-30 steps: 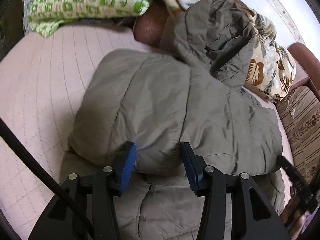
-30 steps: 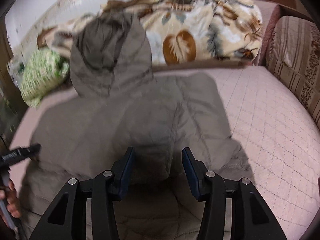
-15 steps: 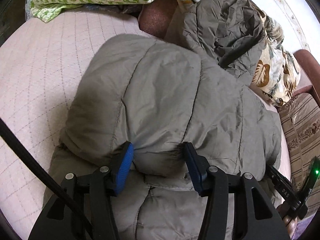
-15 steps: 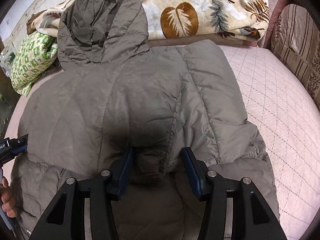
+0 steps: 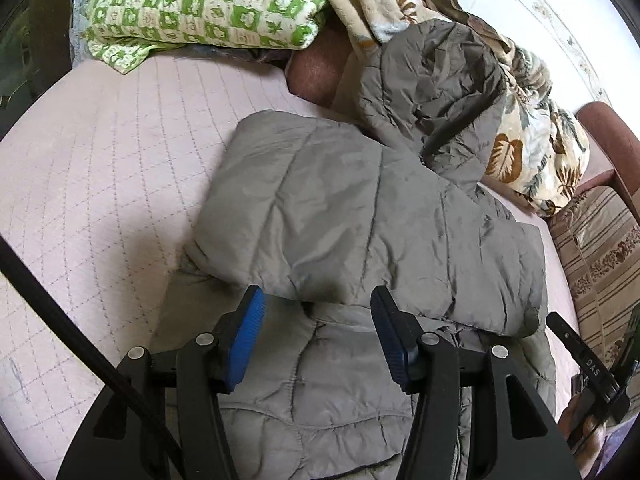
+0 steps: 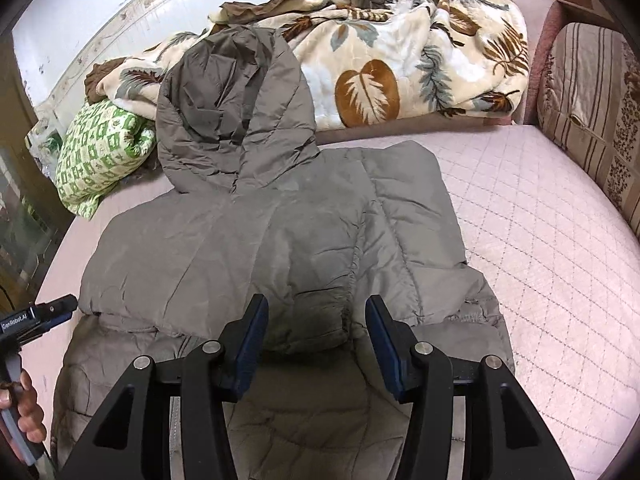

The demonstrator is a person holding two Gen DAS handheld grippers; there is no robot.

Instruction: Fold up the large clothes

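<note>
Jacket (image 6: pixel 280 240) hem edge between both grippers' spread, empty fingers (image 5: pixel 246 336) (image 6: pixel 250 344).

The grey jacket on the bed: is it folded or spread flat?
Folded. The jacket's upper half with the hood lies doubled over its lower half, both layers showing.

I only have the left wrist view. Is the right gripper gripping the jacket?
Observer: No. The right gripper is open, one finger on each side of the jacket's folded-over edge.
Operator: What lies right of the jacket?
Observer: Only pink quilt shows, up to the striped cushion.
</note>
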